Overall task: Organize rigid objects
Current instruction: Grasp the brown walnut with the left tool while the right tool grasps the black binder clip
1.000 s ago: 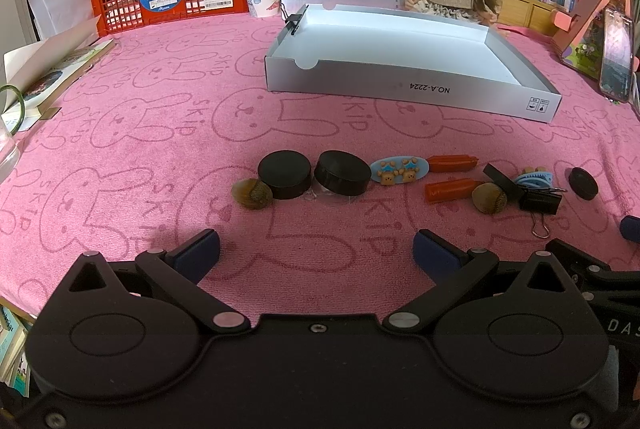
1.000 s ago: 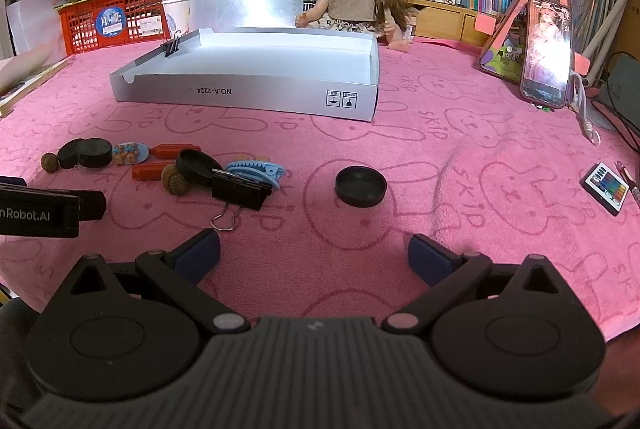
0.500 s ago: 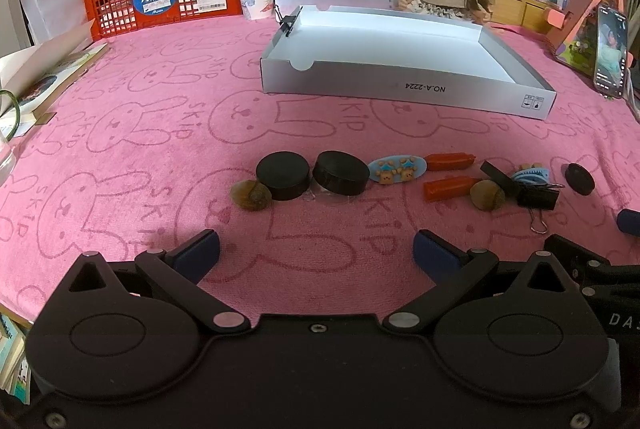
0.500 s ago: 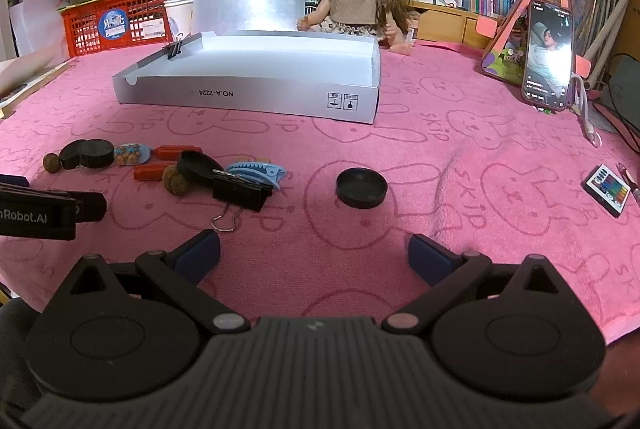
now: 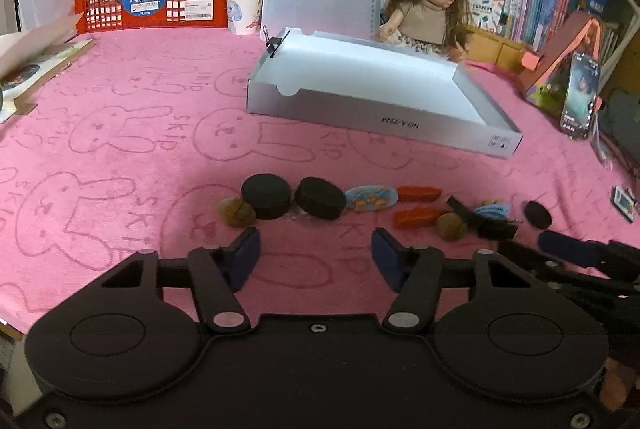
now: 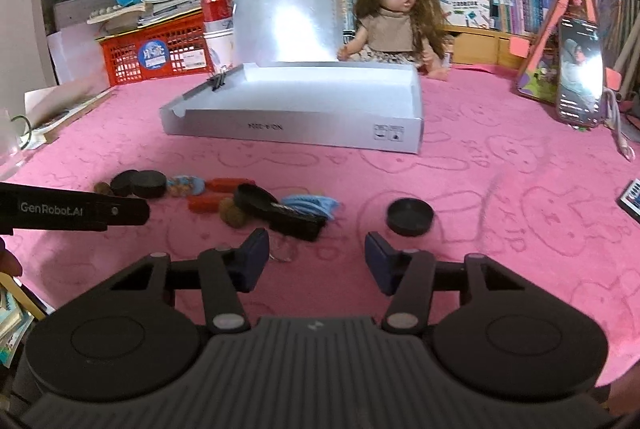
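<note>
While both of my hand-held grippers hover low over the pink rabbit-print towel (image 5: 120, 101), neither one holds anything. My left gripper (image 5: 316, 255) fills the bottom of its view; its jaws have just been closing to about half width, with only bare towel between the blue pads. My right gripper (image 6: 316, 257) has done the same, its jaws half closed on nothing.

Small rigid objects lie in a loose row across the middle of both views, probably laid out so I can pick them one by one. In the left view, from left to right: a brown nut (image 5: 236, 212), touching a black round lid (image 5: 266, 196), then a second black lid (image 5: 320, 198), a blue oval hair clip (image 5: 371, 198), two orange-red pieces (image 5: 419, 192), another brown nut (image 5: 451, 226), a black binder clip (image 5: 496, 229) tangled with a blue claw clip (image 5: 494, 207), and a lone black cap (image 5: 538, 214) at far right.

In the right view that lone black cap (image 6: 410, 216) sits just above and right of my right jaws, apart from the rest. It looks like the easiest first pick.

Beyond the row, in the upper centre, a shallow white cardboard box (image 5: 380, 117) stands open and empty, its lid propped upright, most likely the place where everything should go. A doll (image 6: 394, 25) sits behind it.
</note>
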The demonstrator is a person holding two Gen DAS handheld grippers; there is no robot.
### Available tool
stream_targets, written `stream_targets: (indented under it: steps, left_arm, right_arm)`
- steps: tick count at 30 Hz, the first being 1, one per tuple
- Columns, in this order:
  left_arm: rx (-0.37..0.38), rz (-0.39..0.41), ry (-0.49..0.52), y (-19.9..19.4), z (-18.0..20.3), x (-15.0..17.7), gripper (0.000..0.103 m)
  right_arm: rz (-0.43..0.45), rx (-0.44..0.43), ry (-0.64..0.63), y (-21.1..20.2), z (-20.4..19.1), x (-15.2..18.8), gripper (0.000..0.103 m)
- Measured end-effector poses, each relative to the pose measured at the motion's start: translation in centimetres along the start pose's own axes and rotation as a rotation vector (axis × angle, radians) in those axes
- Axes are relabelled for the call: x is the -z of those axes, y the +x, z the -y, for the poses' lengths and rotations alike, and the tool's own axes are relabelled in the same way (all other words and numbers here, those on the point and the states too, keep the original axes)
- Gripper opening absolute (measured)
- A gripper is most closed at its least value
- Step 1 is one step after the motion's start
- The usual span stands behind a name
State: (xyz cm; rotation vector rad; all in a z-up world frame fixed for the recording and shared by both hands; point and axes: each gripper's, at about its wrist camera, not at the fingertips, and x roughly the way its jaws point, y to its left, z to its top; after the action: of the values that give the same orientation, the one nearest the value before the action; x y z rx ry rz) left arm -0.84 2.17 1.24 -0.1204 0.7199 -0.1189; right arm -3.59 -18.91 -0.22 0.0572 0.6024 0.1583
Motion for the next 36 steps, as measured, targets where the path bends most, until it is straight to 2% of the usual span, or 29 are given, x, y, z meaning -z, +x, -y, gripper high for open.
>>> stream_targets:
  steps: [5,10,12,13,14,18,24,27,28,29,30,36]
  left_arm:
    - [-0.032,0.022,0.003,0.0,-0.2,-0.4,0.053]
    - [-0.065,0.039,-0.013,0.1,-1.2,-0.7,0.053]
    - [-0.076,0.043,-0.016,0.2,-1.6,-0.9,0.050]
    - [-0.078,0.045,-0.017,0.2,-1.8,-0.9,0.049]
    - [-0.078,0.047,-0.017,0.3,-2.0,-0.9,0.048]
    - [-0.079,0.056,-0.005,0.7,-2.3,-1.0,0.047]
    - [-0.102,0.064,0.010,1.0,-2.2,-0.9,0.047]
    - [-0.108,0.065,0.015,0.7,-2.5,-0.5,0.047]
    - [-0.110,0.064,0.020,0.7,-2.6,-0.4,0.047]
    - [-0.112,0.063,0.021,0.8,-2.7,-0.3,0.047]
    - [-0.113,0.063,0.020,0.8,-2.7,-0.2,0.047]
    - [-0.117,0.077,0.016,1.0,-2.6,-0.1,0.045]
  right_arm:
    - [-0.003,0.007,0.022,1.1,-0.7,-0.5,0.056]
    - [-0.004,0.037,0.043,2.1,-0.9,-0.7,0.046]
    - [-0.001,0.045,0.047,2.1,-0.8,-0.7,0.036]
    - [-0.001,0.048,0.050,2.1,-0.8,-0.7,0.035]
    - [0.000,0.050,0.051,2.0,-0.8,-0.6,0.023]
    - [0.003,0.046,0.056,1.5,-0.5,-0.6,0.016]
    - [-0.007,0.061,0.049,1.5,-0.3,-0.7,0.019]
    - [-0.004,0.081,0.044,1.5,-0.1,-0.6,0.025]
    - [0.001,0.071,0.053,1.4,0.0,-0.5,0.030]
    - [0.003,0.061,0.061,1.3,0.1,-0.5,0.043]
    - [0.006,0.053,0.061,1.2,0.0,-0.6,0.047]
    - [0.025,0.067,0.082,1.9,-1.0,-0.8,0.058]
